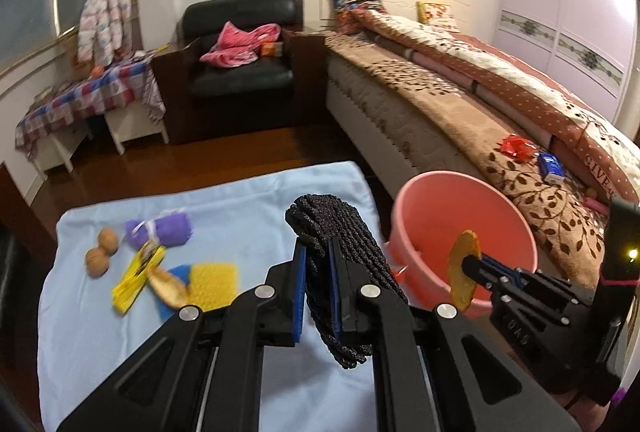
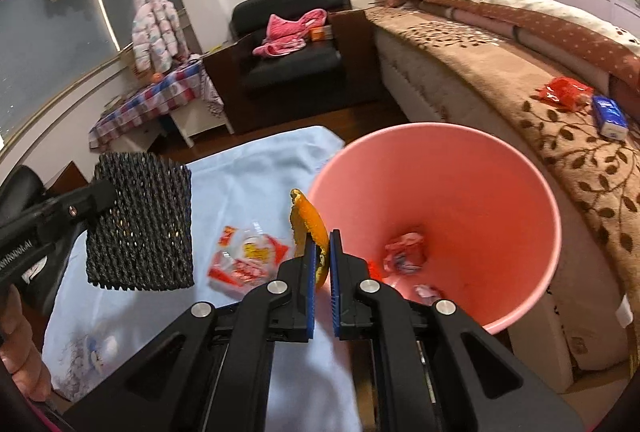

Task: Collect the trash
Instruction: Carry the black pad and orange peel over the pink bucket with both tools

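My left gripper (image 1: 318, 252) is shut on a black foam net sleeve (image 1: 332, 216), held above the light blue cloth (image 1: 248, 191). In the right wrist view the net (image 2: 140, 228) hangs at the left from that gripper (image 2: 106, 197). My right gripper (image 2: 322, 256) is shut on an orange peel (image 2: 306, 222) at the near left rim of the pink bucket (image 2: 460, 171). From the left wrist view, the right gripper (image 1: 470, 264) holds the peel (image 1: 460, 284) over the bucket (image 1: 440, 191). Crumpled wrappers (image 2: 404, 252) lie in the bucket's bottom.
On the cloth lie two walnuts (image 1: 102, 252), a purple towel roll (image 1: 160, 230), a yellow wrapper (image 1: 138, 278), another peel (image 1: 168, 286), a yellow and blue scrubber (image 1: 208, 280) and a red-white wrapper (image 2: 248, 260). A red wrapper (image 2: 564, 91) and blue tissue pack (image 2: 608, 115) rest on the bed.
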The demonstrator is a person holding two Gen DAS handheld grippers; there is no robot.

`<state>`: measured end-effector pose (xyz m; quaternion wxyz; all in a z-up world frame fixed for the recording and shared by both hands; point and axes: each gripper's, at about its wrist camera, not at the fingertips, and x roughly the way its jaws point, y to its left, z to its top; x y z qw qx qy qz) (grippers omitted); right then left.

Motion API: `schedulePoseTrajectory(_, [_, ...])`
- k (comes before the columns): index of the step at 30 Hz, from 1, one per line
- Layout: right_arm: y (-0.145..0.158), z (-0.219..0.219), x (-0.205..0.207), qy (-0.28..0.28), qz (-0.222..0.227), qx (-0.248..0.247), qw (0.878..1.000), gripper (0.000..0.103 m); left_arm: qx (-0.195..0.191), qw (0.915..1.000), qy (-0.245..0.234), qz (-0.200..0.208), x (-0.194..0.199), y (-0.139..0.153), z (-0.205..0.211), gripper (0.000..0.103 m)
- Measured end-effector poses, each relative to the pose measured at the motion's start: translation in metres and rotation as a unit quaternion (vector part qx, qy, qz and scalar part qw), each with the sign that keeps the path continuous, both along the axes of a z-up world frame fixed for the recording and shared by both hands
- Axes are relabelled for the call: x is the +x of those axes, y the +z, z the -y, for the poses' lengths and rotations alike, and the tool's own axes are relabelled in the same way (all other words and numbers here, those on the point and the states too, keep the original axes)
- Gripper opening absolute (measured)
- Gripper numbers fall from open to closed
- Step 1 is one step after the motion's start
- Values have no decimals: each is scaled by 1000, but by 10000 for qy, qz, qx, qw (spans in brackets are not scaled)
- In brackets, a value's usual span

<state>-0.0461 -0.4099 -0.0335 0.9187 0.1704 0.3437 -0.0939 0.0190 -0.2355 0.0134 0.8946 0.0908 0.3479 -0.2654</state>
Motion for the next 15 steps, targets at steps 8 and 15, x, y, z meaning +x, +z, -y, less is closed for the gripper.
schedulePoseTrajectory(8, [-6,25,-7,-225,-48,-82,9997,7,42,9994,-323,143,-5,5,43,10])
schedulePoseTrajectory(15, [-11,46,-5,-438,-88,-79,9990,7,56,9985,-521,127,-1,2,74,10])
